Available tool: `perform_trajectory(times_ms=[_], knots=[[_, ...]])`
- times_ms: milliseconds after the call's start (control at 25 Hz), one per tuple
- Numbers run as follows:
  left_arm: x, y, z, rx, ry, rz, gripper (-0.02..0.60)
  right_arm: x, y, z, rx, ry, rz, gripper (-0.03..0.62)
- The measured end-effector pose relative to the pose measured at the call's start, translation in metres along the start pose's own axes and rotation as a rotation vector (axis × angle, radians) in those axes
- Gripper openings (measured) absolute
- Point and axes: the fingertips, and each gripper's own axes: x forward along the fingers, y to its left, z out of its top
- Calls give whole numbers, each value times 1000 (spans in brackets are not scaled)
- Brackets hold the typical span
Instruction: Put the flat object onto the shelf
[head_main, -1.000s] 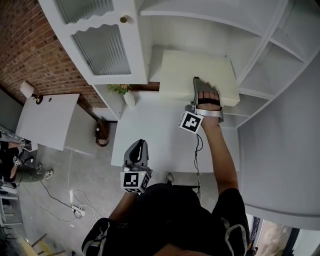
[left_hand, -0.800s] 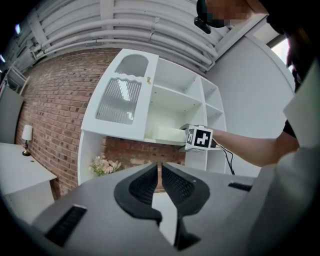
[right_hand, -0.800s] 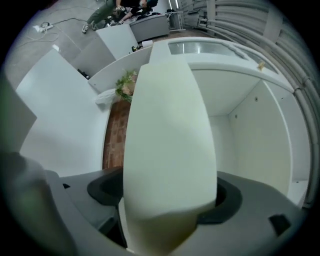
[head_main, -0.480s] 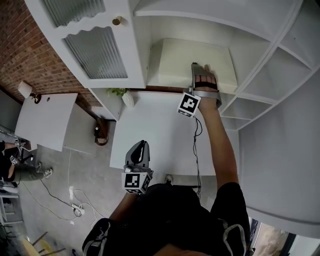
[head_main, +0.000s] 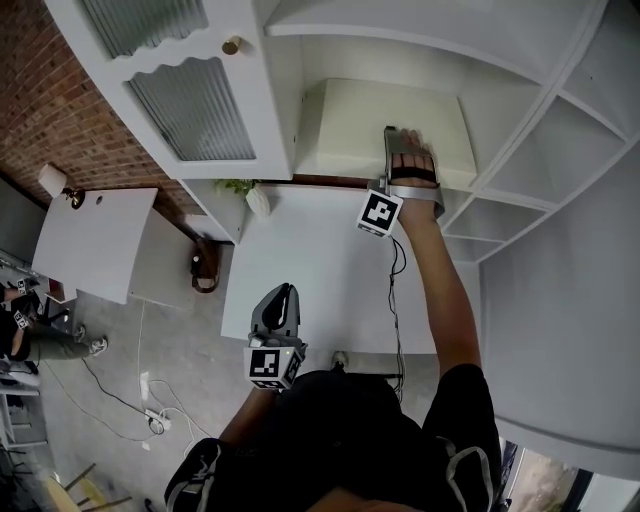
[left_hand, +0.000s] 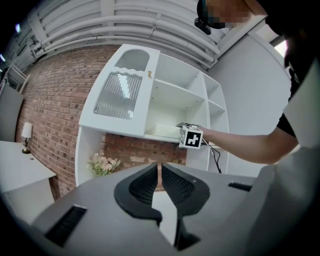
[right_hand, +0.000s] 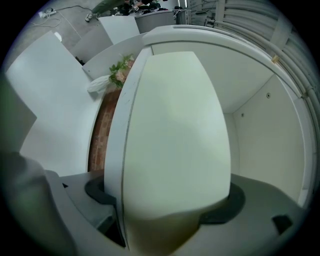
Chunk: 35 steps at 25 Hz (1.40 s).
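The flat object (head_main: 350, 125) is a pale cream slab that lies inside the white shelf (head_main: 300, 165) compartment. My right gripper (head_main: 392, 138) reaches over its near right part, with the slab (right_hand: 175, 130) and the shelf's front edge (right_hand: 116, 150) between its jaws. The right gripper (right_hand: 165, 195) stands wide open, and a dark gap shows beside the left jaw. My left gripper (head_main: 285, 292) hangs low over the white tabletop (head_main: 320, 270), far from the shelf. In its own view the left gripper (left_hand: 160, 167) is shut with nothing in it, and the slab (left_hand: 165, 131) shows far off.
A cabinet door with ribbed glass (head_main: 190, 95) stands open at the shelf's left. Flowers (head_main: 245, 185) sit under it by the brick wall. A cable (head_main: 395, 290) runs down from the right gripper. More shelf compartments (head_main: 500, 215) lie to the right, a white side table (head_main: 95, 240) to the left.
My right gripper has pushed the slab further into the shelf compartment, and its jaws have spread. The left gripper has stayed in place.
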Motion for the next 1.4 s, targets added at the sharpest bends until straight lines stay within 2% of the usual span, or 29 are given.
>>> perform_trajectory(times_ms=[80, 280, 520, 640, 720, 840, 880, 960, 1000, 1200, 1280, 1400], knots=[[-5, 1, -1, -1, 2, 4, 32, 0, -4, -1, -3, -3, -32, 436], [-25, 9, 5, 0, -4, 24, 32, -14, -9, -2, -2, 10, -48, 437], [-61, 12, 7, -13, -19, 22, 32, -57, -8, 1, 2, 20, -65, 437], [-83, 12, 4, -22, -30, 3, 32, -89, -5, 7, 45, 10, -71, 437], [-102, 12, 2, -26, -33, -11, 32, -119, 2, 15, 118, -22, -50, 436], [-131, 9, 2, -37, -37, -32, 32, -169, 14, 30, 279, -83, 4, 429], [-141, 7, 2, -42, -39, -41, 32, -189, 18, 33, 350, -105, 13, 408], [-162, 2, -1, -47, -37, -63, 32, -231, 27, 37, 519, -145, 21, 193], [-172, 1, -3, -50, -32, -75, 32, -253, 35, 39, 611, -159, 39, 165], [-214, -8, -12, -73, -4, -129, 32, -355, 86, 45, 1105, -192, 198, 113], [-226, -14, -13, -77, 0, -142, 32, -385, 104, 37, 1280, -171, 217, 86], [-242, -27, -11, -65, -14, -157, 32, -426, 122, 20, 1476, -133, 211, 44]])
